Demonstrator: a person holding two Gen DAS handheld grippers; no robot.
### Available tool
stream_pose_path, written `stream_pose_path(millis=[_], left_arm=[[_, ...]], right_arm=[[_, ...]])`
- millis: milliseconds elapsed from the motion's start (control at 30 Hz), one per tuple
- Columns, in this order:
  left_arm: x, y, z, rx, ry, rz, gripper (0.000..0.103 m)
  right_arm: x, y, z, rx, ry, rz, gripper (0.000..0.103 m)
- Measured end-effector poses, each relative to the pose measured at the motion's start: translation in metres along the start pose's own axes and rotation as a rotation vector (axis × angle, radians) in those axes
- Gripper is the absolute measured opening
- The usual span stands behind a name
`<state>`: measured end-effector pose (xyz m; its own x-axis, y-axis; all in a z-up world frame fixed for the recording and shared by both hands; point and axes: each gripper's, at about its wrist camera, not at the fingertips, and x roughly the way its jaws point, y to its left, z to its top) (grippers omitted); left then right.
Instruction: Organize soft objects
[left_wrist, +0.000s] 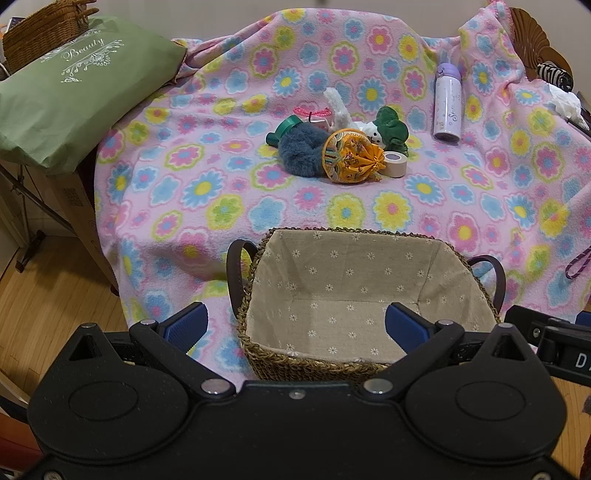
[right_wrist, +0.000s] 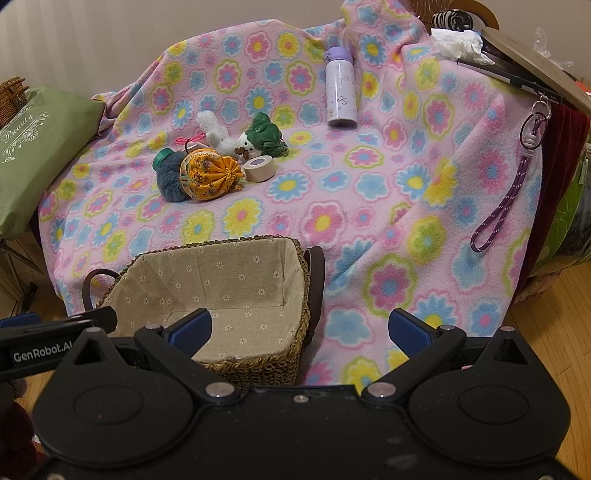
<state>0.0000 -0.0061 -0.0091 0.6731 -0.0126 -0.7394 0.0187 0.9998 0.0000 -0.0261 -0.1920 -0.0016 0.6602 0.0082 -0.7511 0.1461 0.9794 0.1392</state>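
Note:
A woven basket with a beige flowered lining stands empty at the near edge of the pink flowered blanket. Farther back lies a heap of soft things: a blue-grey fuzzy piece, an orange patterned pouch, a green-hooded white plush and a white fluffy toy. My left gripper hangs open over the basket's near rim. My right gripper is open beside the basket's right wall. Neither holds anything.
A tape roll and a green-capped item lie in the heap. A lilac bottle stands behind. A green bag lies left; a purple lanyard hangs right. Wood floor shows below.

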Motion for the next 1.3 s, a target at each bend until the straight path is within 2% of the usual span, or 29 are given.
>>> stream_pose_path(millis=[467,700,867,1033,1300], left_arm=[[-0.003,0.001,0.0,-0.011,-0.017,-0.092,0.099],[0.008,-0.003,0.013,0.028,0.032,-0.165,0.096],[0.012,0.002,0.041,0.05,-0.013,-0.146,0.095],[0.031,0.011,0.075,0.067,-0.067,-0.068,0.096],[0.095,0.02,0.119,0.08,-0.01,-0.011,0.096]], right_arm=[[0.005,0.0,0.001,-0.011,-0.019,0.008,0.102],[0.018,-0.001,0.018,-0.023,-0.054,-0.007,0.102],[0.035,0.0,0.039,-0.029,-0.036,0.023,0.099],[0.053,0.001,0.065,-0.038,-0.043,0.041,0.099],[0.098,0.013,0.108,-0.069,-0.008,0.075,0.099]])
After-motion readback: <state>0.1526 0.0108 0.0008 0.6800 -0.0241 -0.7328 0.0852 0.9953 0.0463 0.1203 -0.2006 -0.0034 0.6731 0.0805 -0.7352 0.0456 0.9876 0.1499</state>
